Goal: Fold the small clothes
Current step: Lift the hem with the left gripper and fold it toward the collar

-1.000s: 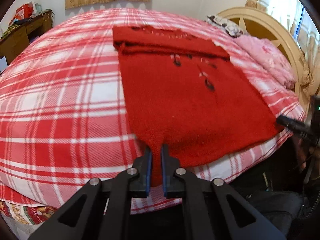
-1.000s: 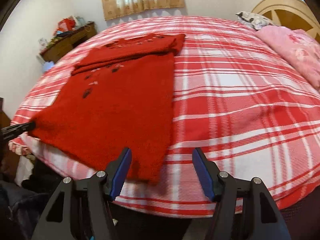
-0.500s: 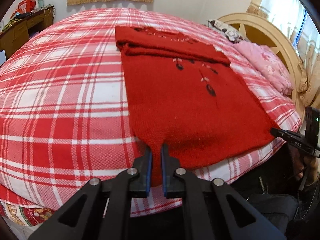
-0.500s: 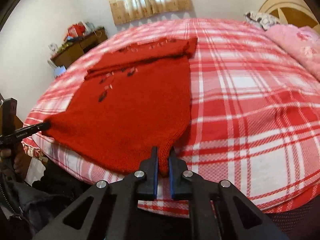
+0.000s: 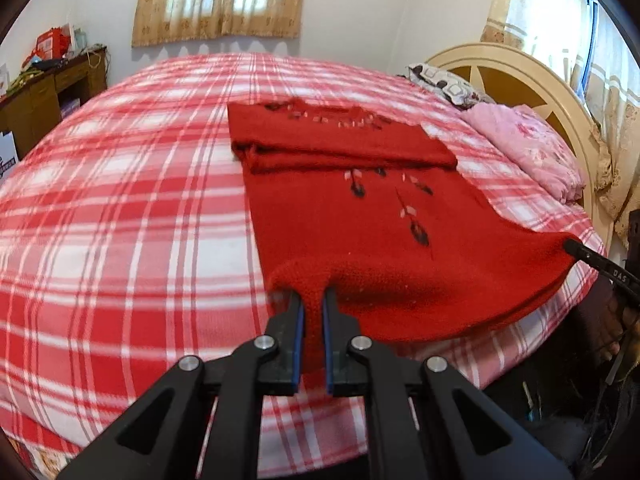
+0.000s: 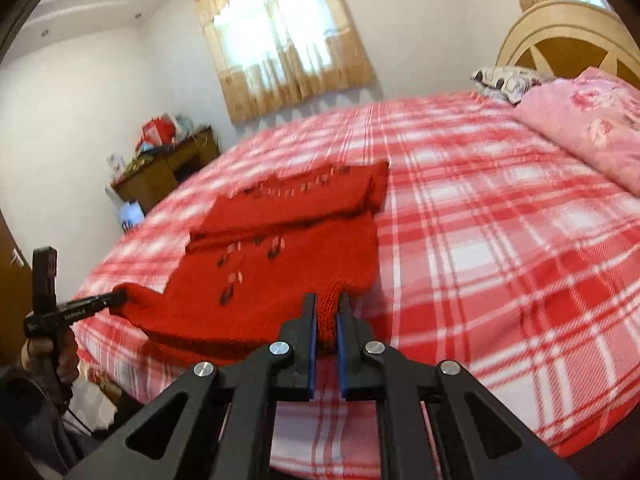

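- left claw: jaws clamped on the near hem corner of the red sweater, at 6 o'clock in the left wrist view; knit bunched between the blue pads.
- In the right wrist view the left claw shows at 9 o'clock, tip pinching the far hem corner, a hand around its handle.
- red sweater: on the plaid bed cover, near hem raised off the bed between the two grips, rest lying flat. Top part folded down into a band at 12 o'clock; dark leaf-like motifs across the front.
- right claw: jaws closed on the other hem corner, at 6 o'clock in the right wrist view; fabric pinched between the pads.
- In the left wrist view the right claw shows at 3 o'clock, gripping its corner.
- pink quilt and patterned pillow at 2 o'clock by the headboard.
- wooden dresser at 10 o'clock in the right wrist view, clutter on top.
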A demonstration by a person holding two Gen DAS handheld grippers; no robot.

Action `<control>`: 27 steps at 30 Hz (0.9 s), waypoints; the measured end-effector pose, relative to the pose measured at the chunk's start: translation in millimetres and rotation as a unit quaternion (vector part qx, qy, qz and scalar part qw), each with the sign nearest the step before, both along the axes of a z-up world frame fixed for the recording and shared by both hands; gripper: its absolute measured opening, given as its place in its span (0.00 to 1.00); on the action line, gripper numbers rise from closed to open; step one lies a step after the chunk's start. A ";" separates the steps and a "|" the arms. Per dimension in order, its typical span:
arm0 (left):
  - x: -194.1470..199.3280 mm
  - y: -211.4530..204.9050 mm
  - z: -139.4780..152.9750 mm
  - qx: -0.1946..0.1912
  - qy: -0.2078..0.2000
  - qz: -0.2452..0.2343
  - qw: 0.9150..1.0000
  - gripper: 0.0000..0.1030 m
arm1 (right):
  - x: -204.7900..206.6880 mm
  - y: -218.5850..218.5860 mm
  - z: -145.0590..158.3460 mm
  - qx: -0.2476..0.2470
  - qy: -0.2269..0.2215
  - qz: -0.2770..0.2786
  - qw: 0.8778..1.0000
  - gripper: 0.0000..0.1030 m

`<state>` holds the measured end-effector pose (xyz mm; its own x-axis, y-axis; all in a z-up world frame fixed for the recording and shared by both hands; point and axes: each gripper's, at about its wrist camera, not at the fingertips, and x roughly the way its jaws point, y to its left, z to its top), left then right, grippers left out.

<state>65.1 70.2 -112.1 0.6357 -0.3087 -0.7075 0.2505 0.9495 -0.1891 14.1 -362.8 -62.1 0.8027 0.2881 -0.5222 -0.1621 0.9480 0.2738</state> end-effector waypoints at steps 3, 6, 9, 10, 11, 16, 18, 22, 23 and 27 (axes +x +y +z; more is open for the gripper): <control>12.9 -0.1 11.1 -0.006 -0.013 0.001 1.000 0.08 | 12.2 -1.3 17.0 -0.001 -0.020 -0.003 1.000 0.07; 24.3 -0.2 22.7 -0.007 -0.030 0.002 1.000 0.08 | 25.6 2.0 31.1 -0.005 -0.039 -0.004 0.999 0.07; 37.5 2.0 32.5 -0.007 -0.044 0.009 0.999 0.08 | 40.8 7.1 41.7 -0.012 -0.052 -0.002 0.999 0.07; 41.5 3.9 35.0 -0.008 -0.046 0.012 0.999 0.08 | 45.2 8.9 44.2 -0.014 -0.056 -0.002 0.998 0.07; 46.6 5.7 38.2 -0.009 -0.050 0.015 0.999 0.08 | 51.3 10.5 47.6 -0.015 -0.059 -0.002 0.998 0.07; 70.1 7.4 48.7 0.000 -0.063 0.023 0.998 0.08 | 77.3 16.5 64.0 -0.020 -0.071 -0.004 0.997 0.07; 77.7 7.6 53.8 -0.001 -0.069 0.025 0.997 0.08 | 88.9 18.5 71.6 -0.024 -0.077 -0.006 0.997 0.07; 100.4 8.0 65.7 0.000 -0.081 0.029 0.996 0.08 | 107.6 21.2 81.8 -0.032 -0.082 -0.010 0.996 0.07; 105.3 7.5 67.7 0.000 -0.082 0.030 0.996 0.08 | 112.0 21.9 83.3 -0.034 -0.082 -0.011 0.996 0.07; 125.0 5.7 73.5 -0.001 -0.089 0.033 0.995 0.08 | 137.0 24.2 88.4 -0.044 -0.079 -0.014 0.996 0.07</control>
<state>190.1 75.9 -38.6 0.7698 -0.2640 -0.5812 0.2180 0.9645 -0.1493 151.1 -338.6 26.2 0.8840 0.2227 -0.4111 -0.1689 0.9720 0.1633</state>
